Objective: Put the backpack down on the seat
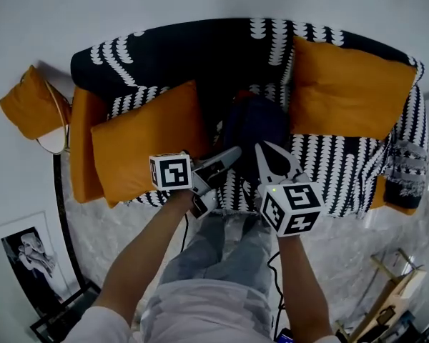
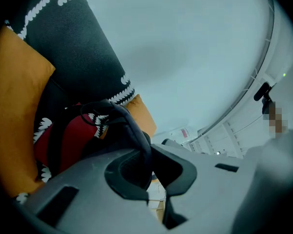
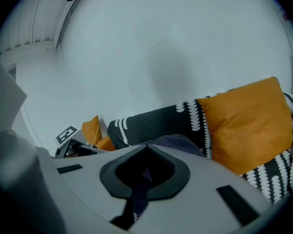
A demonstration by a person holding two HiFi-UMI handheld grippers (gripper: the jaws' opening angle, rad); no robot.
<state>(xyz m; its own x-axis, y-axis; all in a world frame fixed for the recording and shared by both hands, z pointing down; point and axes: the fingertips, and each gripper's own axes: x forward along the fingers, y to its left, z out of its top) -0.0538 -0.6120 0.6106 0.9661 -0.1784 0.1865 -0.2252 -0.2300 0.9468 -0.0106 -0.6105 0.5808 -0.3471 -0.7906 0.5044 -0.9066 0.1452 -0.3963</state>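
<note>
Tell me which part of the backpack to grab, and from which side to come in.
Grip the backpack by its straps, coming from the open front of the sofa. The left cushion and right cushion flank its body, while a thin strap fits narrow jaws. The left gripper and right gripper are each shut on a strap.

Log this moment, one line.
left gripper: shut on backpack strap | right gripper: shut on backpack strap | backpack: at sofa seat, between orange cushions
</note>
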